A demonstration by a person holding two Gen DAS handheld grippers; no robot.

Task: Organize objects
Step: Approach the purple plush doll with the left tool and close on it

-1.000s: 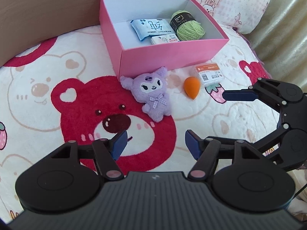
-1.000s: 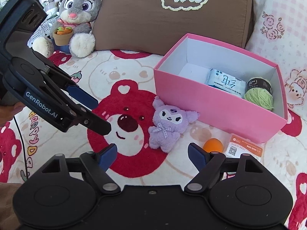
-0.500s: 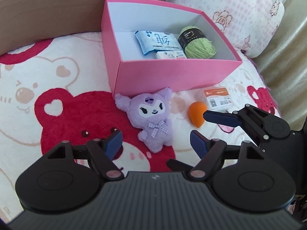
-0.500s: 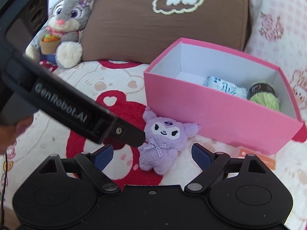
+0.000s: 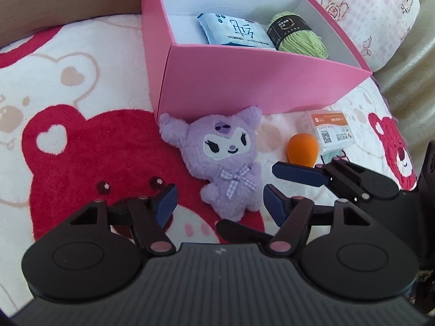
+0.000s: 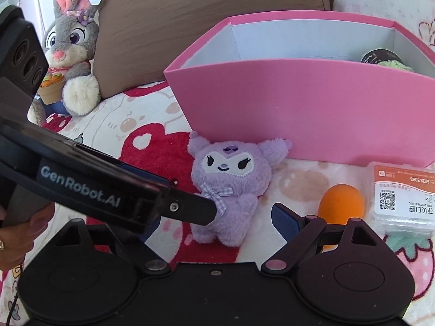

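Both tools have been brought down over the purple plush (image 5: 225, 160), lying on the bed just near of the pink box (image 5: 261, 87). Left tool (image 5: 217, 203) is closing, nothing pinched; right tool (image 6: 217, 217) held wide, empty. Pickup judged imminent.

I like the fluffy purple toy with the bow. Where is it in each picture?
Left wrist view: the fluffy purple plush toy lies centre, just below the pink cardboard box.
Right wrist view: centre, again below that box.
Shared landmark: the box.
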